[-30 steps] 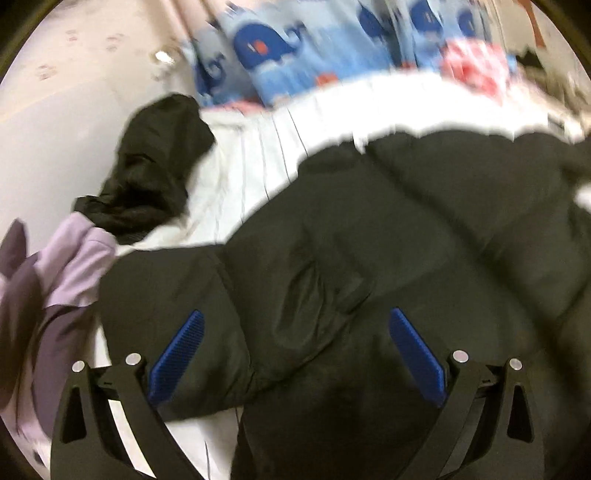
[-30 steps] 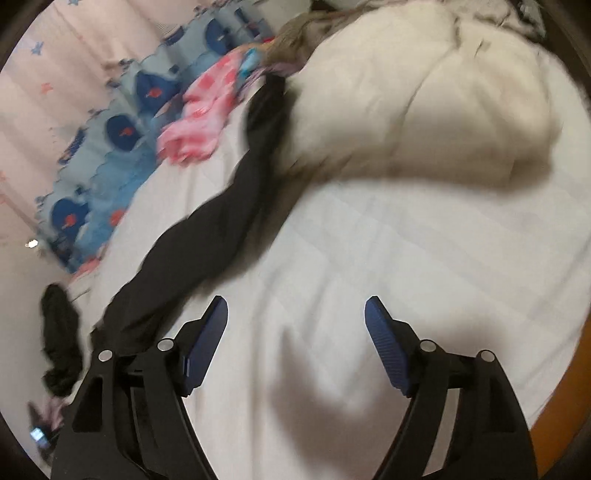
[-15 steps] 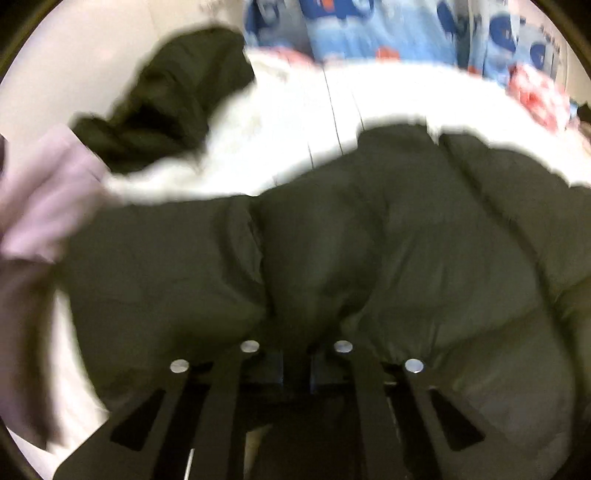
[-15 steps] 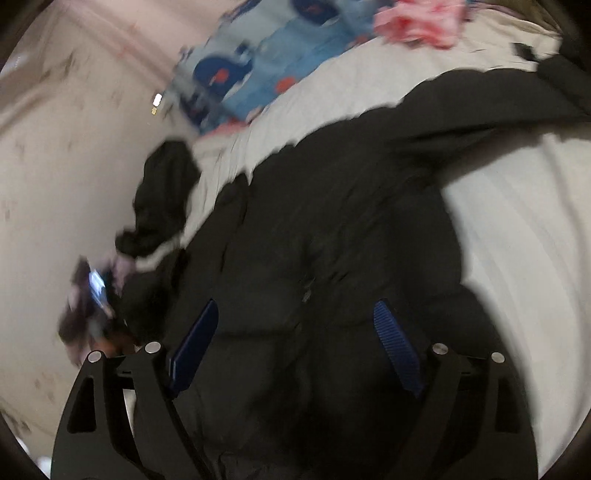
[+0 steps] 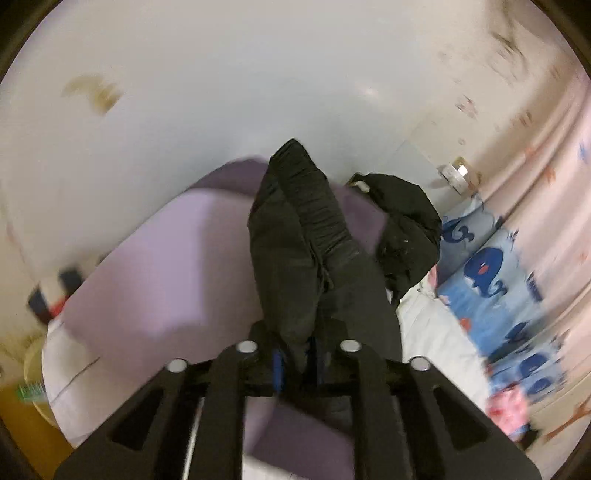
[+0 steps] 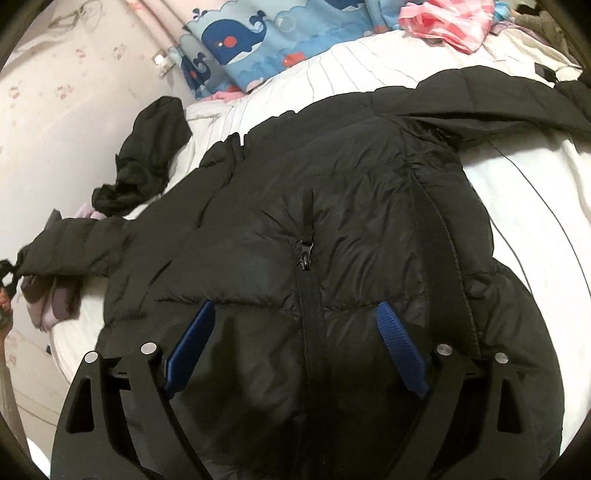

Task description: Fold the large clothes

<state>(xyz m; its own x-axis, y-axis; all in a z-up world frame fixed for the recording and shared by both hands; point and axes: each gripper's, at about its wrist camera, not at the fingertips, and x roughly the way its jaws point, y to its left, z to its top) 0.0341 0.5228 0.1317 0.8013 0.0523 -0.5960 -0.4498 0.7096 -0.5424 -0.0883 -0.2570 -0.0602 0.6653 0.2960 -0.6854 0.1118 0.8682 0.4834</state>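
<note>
A black puffer jacket lies spread face up on the white bed, its zipper running down the middle. My right gripper is open just above the jacket's lower front, one finger on each side of the zipper. My left gripper is shut on the jacket's sleeve cuff, which sticks up lifted in front of the wall. The same sleeve shows at the far left of the right wrist view, pulled outward.
A second black garment lies crumpled at the bed's far left corner, also in the left wrist view. A lilac garment lies under the lifted sleeve. A whale-print blanket and pink cloth line the wall side.
My left gripper closed on the sleeve cuff and lifted it, swinging left towards the wall. My right gripper moved from the bare sheet to over the jacket's front.
</note>
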